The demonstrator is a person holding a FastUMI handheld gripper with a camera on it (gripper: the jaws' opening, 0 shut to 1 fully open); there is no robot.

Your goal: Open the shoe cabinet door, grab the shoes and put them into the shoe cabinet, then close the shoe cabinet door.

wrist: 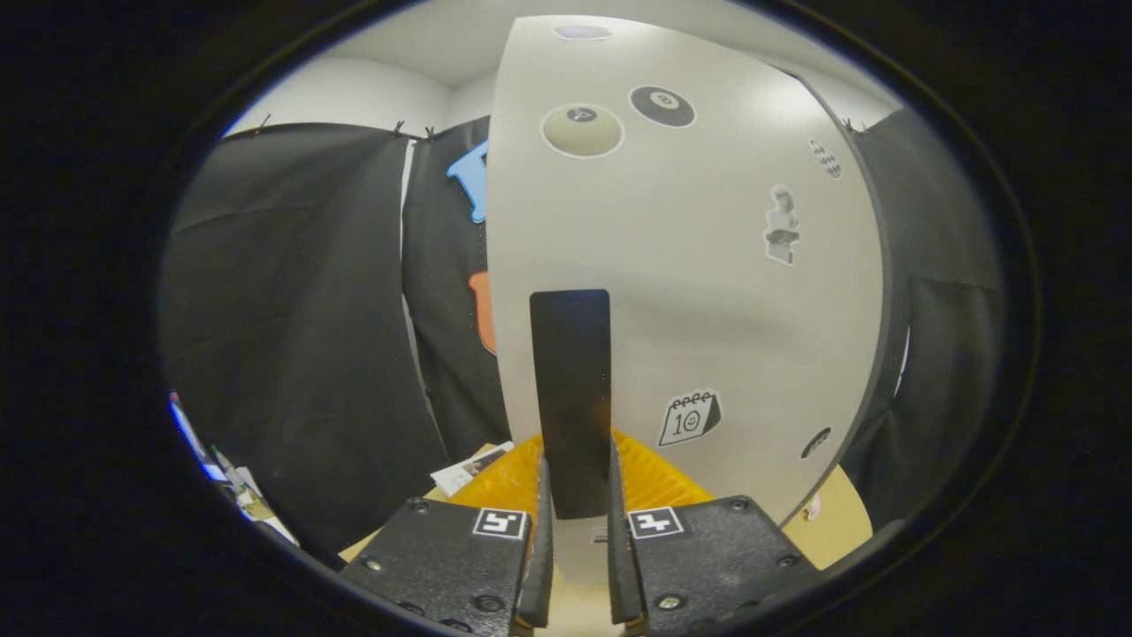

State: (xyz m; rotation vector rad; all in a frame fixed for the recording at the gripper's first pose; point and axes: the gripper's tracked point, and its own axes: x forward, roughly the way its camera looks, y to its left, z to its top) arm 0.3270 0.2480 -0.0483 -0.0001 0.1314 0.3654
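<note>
While tool grips handle, door shut.

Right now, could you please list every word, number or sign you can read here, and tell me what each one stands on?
"10": calendar sticker on the cabinet door, right of the black handle between the fingers.
"8": black ball sticker near the door's top.
Pale ball sticker: mark too blurred to read.
Statue sticker and checkered sticker: no text.

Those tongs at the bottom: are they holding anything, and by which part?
Yes: the tongs are shut on the cabinet door's dark upright handle, gripping its lower end.
</note>
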